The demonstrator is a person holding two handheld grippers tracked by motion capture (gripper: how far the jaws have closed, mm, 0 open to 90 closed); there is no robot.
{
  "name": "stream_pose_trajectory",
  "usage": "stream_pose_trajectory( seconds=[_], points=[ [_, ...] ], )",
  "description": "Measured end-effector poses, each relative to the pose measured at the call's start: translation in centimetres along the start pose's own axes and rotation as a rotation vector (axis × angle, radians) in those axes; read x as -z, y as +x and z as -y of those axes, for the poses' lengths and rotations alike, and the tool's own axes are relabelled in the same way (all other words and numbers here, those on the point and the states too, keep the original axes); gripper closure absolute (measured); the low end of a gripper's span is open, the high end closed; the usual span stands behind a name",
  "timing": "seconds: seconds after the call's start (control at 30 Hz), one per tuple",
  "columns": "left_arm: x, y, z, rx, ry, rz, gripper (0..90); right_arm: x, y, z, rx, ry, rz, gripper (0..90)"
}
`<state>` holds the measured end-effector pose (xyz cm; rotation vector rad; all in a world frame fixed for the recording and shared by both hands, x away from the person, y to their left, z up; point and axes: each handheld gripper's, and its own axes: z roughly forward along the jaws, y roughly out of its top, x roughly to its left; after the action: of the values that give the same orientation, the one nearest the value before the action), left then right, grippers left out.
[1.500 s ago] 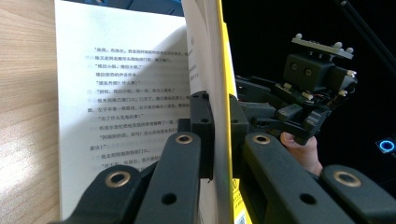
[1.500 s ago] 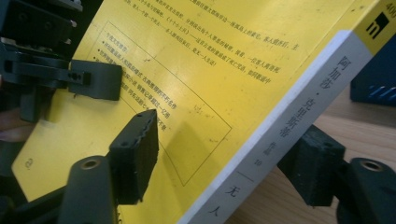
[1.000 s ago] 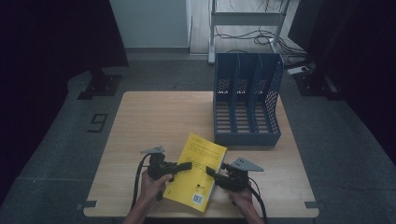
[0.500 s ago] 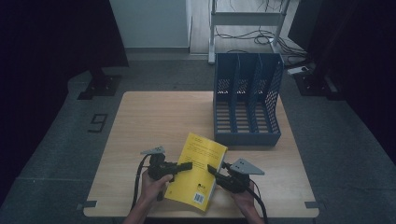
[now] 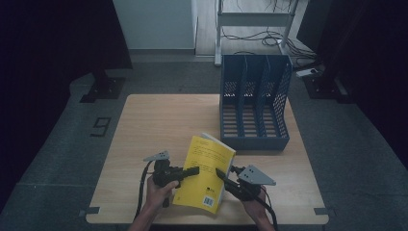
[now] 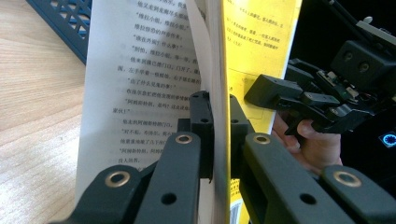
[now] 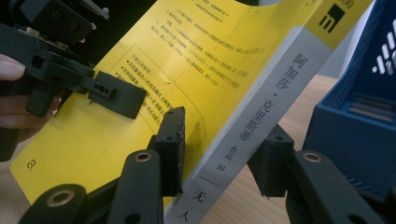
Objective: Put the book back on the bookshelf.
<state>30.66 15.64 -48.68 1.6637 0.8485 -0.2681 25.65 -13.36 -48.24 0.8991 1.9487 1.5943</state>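
1. Nearest, at the table's [image 5: 144, 130] front edge: left gripper [image 6: 215, 116] clamped shut on the book [image 5: 206, 171], pinching the yellow cover and a few pages at the open edge.
2. Right gripper [image 7: 224, 149] set astride the spine, jaws parted; one pad against the cover, the other apparently just off the far side. Not closed on it.
3. Book itself: held tilted above the table between both hands, near the front, just short of the blue rack [image 5: 254, 101].
4. Handling, as a guess: light paperback, floppy cover, pages inclined to fan open; glossy cover probably slippery. Best taken by the spine, where stiffest.
5. Farther back: rack upright with three slots, all seemingly free. Dividers narrow, so loose pages could catch on entry.
6. Beyond the table: metal frame [image 5: 255, 14] and cables on the floor, well clear.
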Motion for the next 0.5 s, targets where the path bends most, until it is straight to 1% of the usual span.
stream_pose_trajectory(
  seconds=[0.07, 0.13, 0.27, 0.5],
  points=[
    [-0.04, -0.01, 0.01, -0.003, 0.003, 0.0, 86.9, 0.11, 0.09, -0.15, 0.018, -0.003, 0.003, 60.4],
    [-0.07, -0.01, 0.02, -0.003, 0.005, 0.0, 86.9, 0.11, 0.05, -0.12, 0.014, -0.003, 0.002, 60.6],
    [-0.26, 0.04, 0.08, -0.012, 0.012, -0.008, 86.6, 0.05, -0.27, 0.08, -0.008, 0.0, -0.007, 61.8],
    [-0.36, -0.01, 0.17, -0.034, 0.018, -0.027, 84.1, -0.02, -0.6, 0.18, -0.031, 0.003, -0.019, 63.0]
  ],
)
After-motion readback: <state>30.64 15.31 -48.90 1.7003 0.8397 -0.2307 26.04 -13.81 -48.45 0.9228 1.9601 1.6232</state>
